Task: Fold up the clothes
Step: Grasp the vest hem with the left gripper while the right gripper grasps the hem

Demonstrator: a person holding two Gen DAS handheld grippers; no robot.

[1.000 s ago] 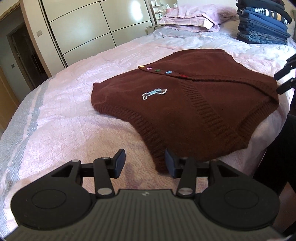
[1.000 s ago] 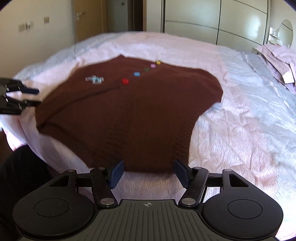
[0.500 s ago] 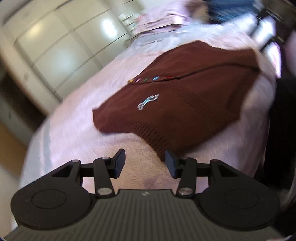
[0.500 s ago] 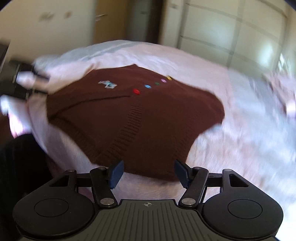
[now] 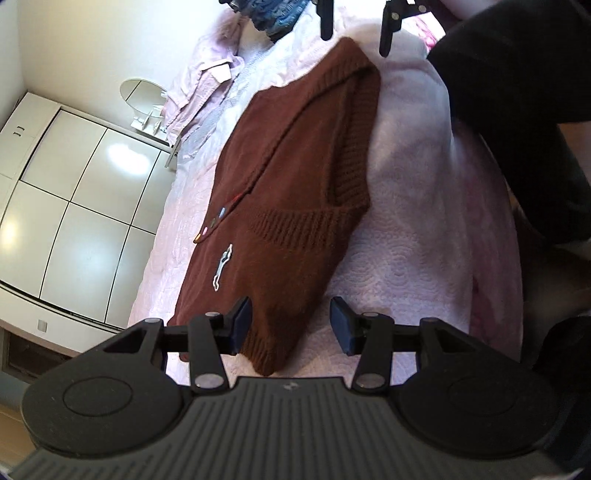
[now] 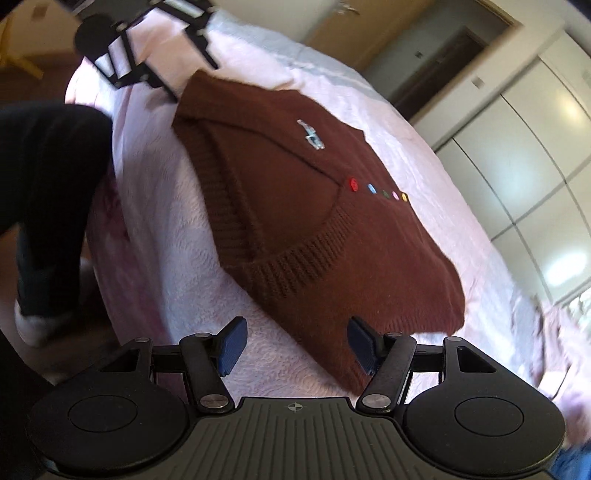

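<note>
Left tongs (image 5: 291,325), at the bottom centre of the left wrist view, stand partly open with nothing gripped; a ribbed corner of the cardigan (image 5: 295,184) lies between and just beyond the blue pads (image 5: 242,325), but neither pad presses on it. Right tongs (image 6: 293,345), at the bottom centre of the right wrist view, gape wider and also hold nothing; the cardigan's (image 6: 314,221) nearest hem edge sits in front of the right-hand pad, apart from it.

From each view the other tongs show at the top of the frame, beside the cardigan's far corner: the right ones (image 5: 354,22) at upper centre, the left ones (image 6: 155,48) at upper left.

The brown knitted cardigan lies spread flat on the bed (image 5: 406,240), on a pale pink quilt, running from the lower middle of each frame towards the top. A row of coloured buttons (image 6: 376,190) and a small light patch (image 6: 310,134) show on its front.

A person's dark-clothed leg (image 6: 48,184) stands at the left edge of the right wrist view. White wardrobe doors (image 5: 74,192) fill the left of the left wrist view.
</note>
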